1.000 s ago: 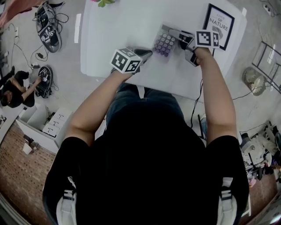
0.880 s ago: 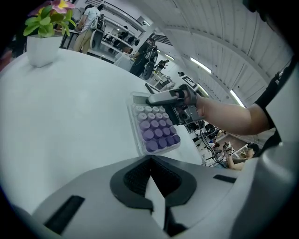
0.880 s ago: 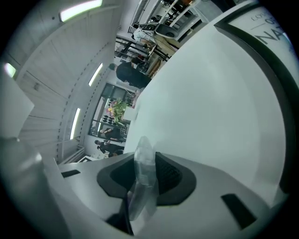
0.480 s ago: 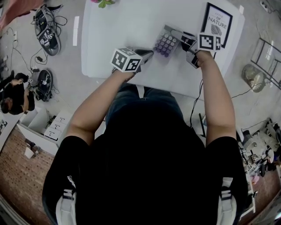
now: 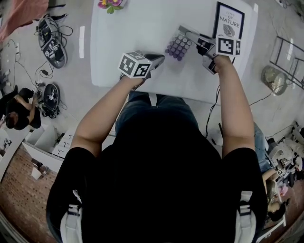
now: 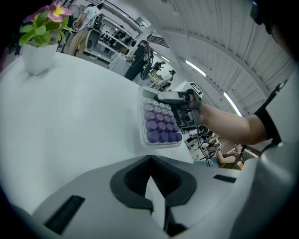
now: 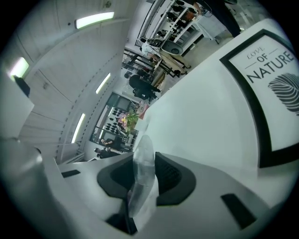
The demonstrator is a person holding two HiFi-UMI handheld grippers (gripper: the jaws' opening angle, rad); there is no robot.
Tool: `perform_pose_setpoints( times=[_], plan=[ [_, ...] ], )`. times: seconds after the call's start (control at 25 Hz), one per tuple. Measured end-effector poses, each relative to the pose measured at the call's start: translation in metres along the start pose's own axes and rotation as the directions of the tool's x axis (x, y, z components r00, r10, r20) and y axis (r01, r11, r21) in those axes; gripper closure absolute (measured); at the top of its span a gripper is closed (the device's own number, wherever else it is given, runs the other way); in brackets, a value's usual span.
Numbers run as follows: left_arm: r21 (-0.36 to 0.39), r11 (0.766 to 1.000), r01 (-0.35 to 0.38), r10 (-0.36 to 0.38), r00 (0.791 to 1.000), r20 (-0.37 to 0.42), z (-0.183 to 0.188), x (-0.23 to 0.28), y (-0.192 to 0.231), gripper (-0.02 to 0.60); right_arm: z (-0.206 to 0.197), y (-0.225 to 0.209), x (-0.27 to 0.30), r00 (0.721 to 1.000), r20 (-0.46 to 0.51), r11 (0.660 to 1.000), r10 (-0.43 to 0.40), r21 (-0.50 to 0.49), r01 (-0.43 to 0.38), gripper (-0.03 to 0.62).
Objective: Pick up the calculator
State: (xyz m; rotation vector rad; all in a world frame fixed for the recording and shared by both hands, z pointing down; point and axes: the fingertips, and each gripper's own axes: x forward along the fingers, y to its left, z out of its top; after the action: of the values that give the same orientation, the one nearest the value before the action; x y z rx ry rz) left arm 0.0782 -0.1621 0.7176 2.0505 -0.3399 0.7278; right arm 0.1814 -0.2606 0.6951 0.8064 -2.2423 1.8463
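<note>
- Head view: calculator (image 5: 176, 47) with purple keys sits over the far right part of the white table (image 5: 133, 33), and my right tongs (image 5: 189, 35) have it by its right-hand edge.
- In the same view my left tongs (image 5: 159, 58) hover over the table nearer to me, left of the calculator and apart from it, carrying nothing.
- A framed print (image 5: 229, 20) lies flat on the table just beyond my right hand, and a flower pot (image 5: 110, 4) stands at the far left edge.
- Off the table, a person (image 5: 19, 111) in dark clothes is down on the floor at the left, among cables.
- Left gripper view: my left tongs' jaws are closed together with nothing between them and point across bare table top.
- Ahead of them the calculator is tilted, and the right tongs clamp its far edge. I cannot tell whether its near edge touches the table.
- The flower pot, white with pink blooms, stands well to the left at the back.
- Right gripper view: my right tongs' jaws are clamped on the calculator, which shows edge-on between the pads as a thin, pale, partly clear slab.
- Beyond the jaws lies white table, and the framed print is at the right with its black border.
</note>
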Motion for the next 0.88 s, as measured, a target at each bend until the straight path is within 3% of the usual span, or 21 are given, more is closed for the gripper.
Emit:
perform_pose_setpoints(
  times=[0.24,0.36,0.52,0.68,0.8,0.88],
  plan=[
    [0.033,0.999,0.003,-0.003,1.000,0.007,0.010,-0.016,-0.007,0.563,0.007,0.030,-0.010,0.999,0.030,0.997,0.045,-0.070,-0.043,0.484],
    [0.047,0.999,0.001,-0.002,1.000,0.015,0.017,-0.026,-0.008,0.563,0.008,0.035,-0.016,0.999,0.043,0.999,0.014,-0.048,-0.011,0.484],
    [0.071,0.997,-0.001,0.000,1.000,0.023,0.025,-0.043,-0.010,0.563,0.018,0.067,-0.015,0.996,0.054,0.986,0.070,-0.154,-0.061,0.484],
    [0.096,0.995,0.001,-0.005,0.999,0.037,0.036,-0.066,-0.017,0.563,0.010,0.089,-0.024,0.997,0.076,1.000,0.009,-0.008,-0.008,0.484],
    [0.113,0.994,0.003,-0.009,0.999,0.051,0.045,-0.080,-0.021,0.563,0.021,0.115,-0.026,0.995,0.072,0.985,0.070,-0.163,-0.057,0.484],
    [0.122,0.993,0.010,-0.017,0.998,0.055,0.049,-0.088,-0.026,0.563,0.020,0.122,-0.030,0.996,0.078,0.988,0.050,-0.152,-0.038,0.484]
  ],
)
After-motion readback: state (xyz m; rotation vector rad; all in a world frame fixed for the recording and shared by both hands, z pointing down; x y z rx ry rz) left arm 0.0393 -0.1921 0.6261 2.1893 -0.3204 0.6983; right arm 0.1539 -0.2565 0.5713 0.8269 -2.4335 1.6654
